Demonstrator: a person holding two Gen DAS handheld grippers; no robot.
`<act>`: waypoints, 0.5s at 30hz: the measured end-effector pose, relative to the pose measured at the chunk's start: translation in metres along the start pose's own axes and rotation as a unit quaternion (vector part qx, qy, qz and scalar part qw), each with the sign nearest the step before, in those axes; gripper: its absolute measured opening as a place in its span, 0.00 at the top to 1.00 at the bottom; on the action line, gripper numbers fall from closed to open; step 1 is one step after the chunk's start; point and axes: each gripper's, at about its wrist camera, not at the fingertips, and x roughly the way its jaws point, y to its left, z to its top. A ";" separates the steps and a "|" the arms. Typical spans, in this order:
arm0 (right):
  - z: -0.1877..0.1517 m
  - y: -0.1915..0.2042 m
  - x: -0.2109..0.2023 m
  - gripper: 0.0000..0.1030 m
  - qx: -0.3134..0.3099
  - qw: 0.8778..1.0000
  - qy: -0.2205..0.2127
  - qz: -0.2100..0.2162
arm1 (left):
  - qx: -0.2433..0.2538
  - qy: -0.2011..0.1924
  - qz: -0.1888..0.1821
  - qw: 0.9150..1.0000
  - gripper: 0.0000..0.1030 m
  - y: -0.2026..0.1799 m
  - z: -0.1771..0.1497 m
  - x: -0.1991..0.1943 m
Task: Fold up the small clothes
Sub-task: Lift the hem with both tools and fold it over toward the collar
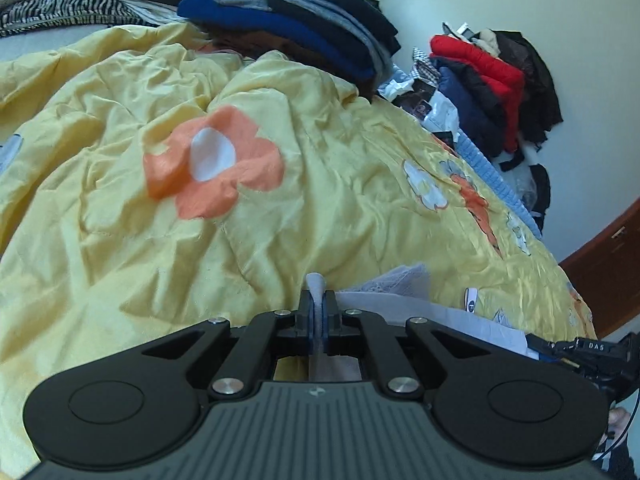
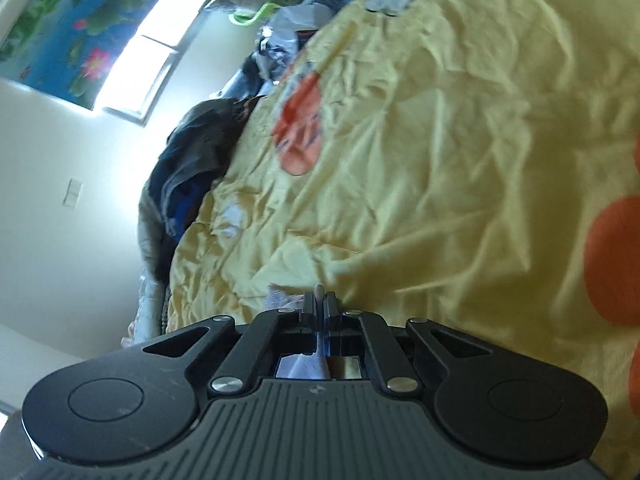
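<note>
A crumpled yellow quilt (image 1: 120, 208) with orange flower patches covers the bed; soft folded knits (image 1: 288, 16) are stacked behind it. A thin white garment (image 1: 420, 312) lies rumpled at the near edge. Both grippers angle downward: the left gripper (image 1: 318, 300) pinches its fold, the right gripper (image 2: 319, 300) clamps another bit.

A yellow quilt (image 1: 280, 220) with orange flowers (image 1: 212, 164) covers the bed. Folded dark clothes (image 1: 296, 20) are stacked at its far edge, a red jacket (image 1: 480, 64) heaped by the wall. A lotus poster (image 2: 68, 28) hangs beside the window (image 2: 152, 48).
</note>
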 end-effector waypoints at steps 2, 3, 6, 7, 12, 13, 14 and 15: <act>0.000 0.004 -0.012 0.74 0.002 0.999 -0.027 -0.019 | 0.005 -0.004 0.001 1.000 0.94 -0.004 0.002 -0.012; -0.001 0.010 -0.021 0.68 -0.008 0.998 -0.054 -0.029 | 0.013 -0.020 0.009 1.000 0.93 -0.006 0.002 -0.023; -0.011 0.032 -0.042 0.48 -0.036 0.994 -0.101 0.011 | 0.046 -0.099 0.017 0.994 0.85 -0.029 -0.010 -0.060; -0.014 0.039 -0.038 0.42 -0.039 0.995 -0.085 0.034 | 0.052 -0.119 0.006 0.992 0.71 -0.038 -0.016 -0.067; -0.031 0.057 0.024 0.40 -0.045 0.999 0.013 0.021 | 0.150 -0.106 -0.011 0.983 0.26 -0.097 -0.057 -0.040; -0.032 0.053 0.032 0.37 -0.034 0.999 0.017 0.011 | 0.167 -0.085 0.009 0.982 0.27 -0.103 -0.063 -0.027; -0.033 0.048 0.036 0.45 -0.023 1.000 0.016 0.009 | 0.172 -0.063 0.023 0.983 0.28 -0.103 -0.066 -0.016; -0.032 0.044 0.036 0.48 -0.016 1.000 0.010 0.013 | 0.172 -0.040 0.037 0.984 0.28 -0.101 -0.068 -0.005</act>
